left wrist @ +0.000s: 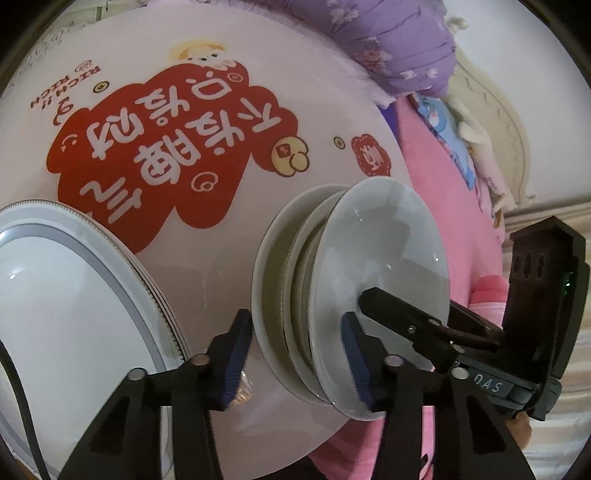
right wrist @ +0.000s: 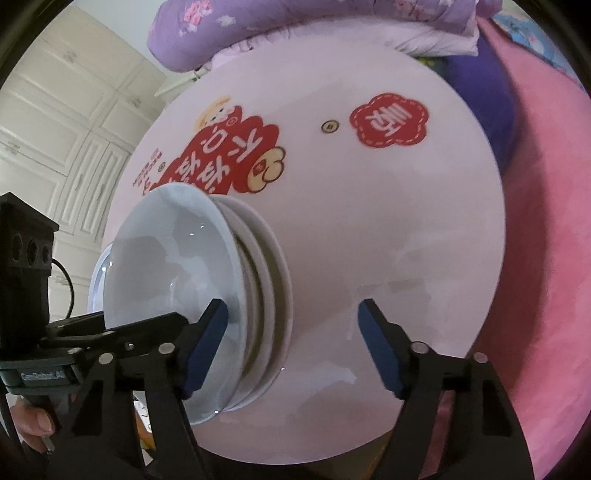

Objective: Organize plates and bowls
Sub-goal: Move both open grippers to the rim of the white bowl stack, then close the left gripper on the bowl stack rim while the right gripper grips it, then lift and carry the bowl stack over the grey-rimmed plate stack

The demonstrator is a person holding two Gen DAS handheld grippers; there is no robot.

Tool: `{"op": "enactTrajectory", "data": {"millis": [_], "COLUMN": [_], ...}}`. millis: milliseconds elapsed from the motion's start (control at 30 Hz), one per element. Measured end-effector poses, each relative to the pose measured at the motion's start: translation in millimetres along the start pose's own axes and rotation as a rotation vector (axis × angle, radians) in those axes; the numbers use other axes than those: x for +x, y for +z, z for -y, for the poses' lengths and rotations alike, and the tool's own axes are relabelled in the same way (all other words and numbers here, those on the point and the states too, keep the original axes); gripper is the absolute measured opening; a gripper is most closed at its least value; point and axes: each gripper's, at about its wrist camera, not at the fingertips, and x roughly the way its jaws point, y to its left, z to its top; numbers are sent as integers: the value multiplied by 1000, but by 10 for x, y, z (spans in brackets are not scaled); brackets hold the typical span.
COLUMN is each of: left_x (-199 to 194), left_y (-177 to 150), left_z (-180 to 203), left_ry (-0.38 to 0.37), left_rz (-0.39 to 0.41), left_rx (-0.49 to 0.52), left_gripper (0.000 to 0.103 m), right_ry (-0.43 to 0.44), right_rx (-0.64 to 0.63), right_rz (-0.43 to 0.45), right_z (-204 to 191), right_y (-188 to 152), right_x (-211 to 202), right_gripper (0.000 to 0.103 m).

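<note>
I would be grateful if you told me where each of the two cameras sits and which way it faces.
Left wrist: on the left gripper, looking steeply down at the stack of bowls on the round table; its fingers straddle the stack, and the right gripper shows.
Right wrist: on the right gripper, facing the stack from its other side; a thumb shows.
Shared: stack, table, purple quilt.

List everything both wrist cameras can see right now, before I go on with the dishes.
table: one, round, pale pink with red cartoon print, under the dishes
bowls: one stack, at least three, white, on the table
plate: one, white with grey rim band, left of the stack
bedding: pink and purple, behind the table
wardrobe: white, far left
left gripper: black, blue fingers astride the stack's rim
right gripper: black, blue fingers open, one over the top bowl
</note>
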Motion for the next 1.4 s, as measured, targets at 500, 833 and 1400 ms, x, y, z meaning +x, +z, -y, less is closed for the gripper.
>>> {"op": "enactTrajectory", "data": {"millis": [500,833,1400], "left_x": [-47,-67,-81], "left_y": [-61,-48,-41], "left_z": [21,-19,-32], "left_ry": [31,25,28], "left_rz": [22,24,30], "left_rx": [-12,-23,-14], "left_gripper": [39,39,39], "right_ry": [6,0,14], "right_rx": [-21,-28,-24], "right_rz": [28,42,54], "right_z": [-175,-167,-135], "right_y": [-49,-32,19], "right_x": [-39,-93,-88], "right_gripper": [45,39,35]}}
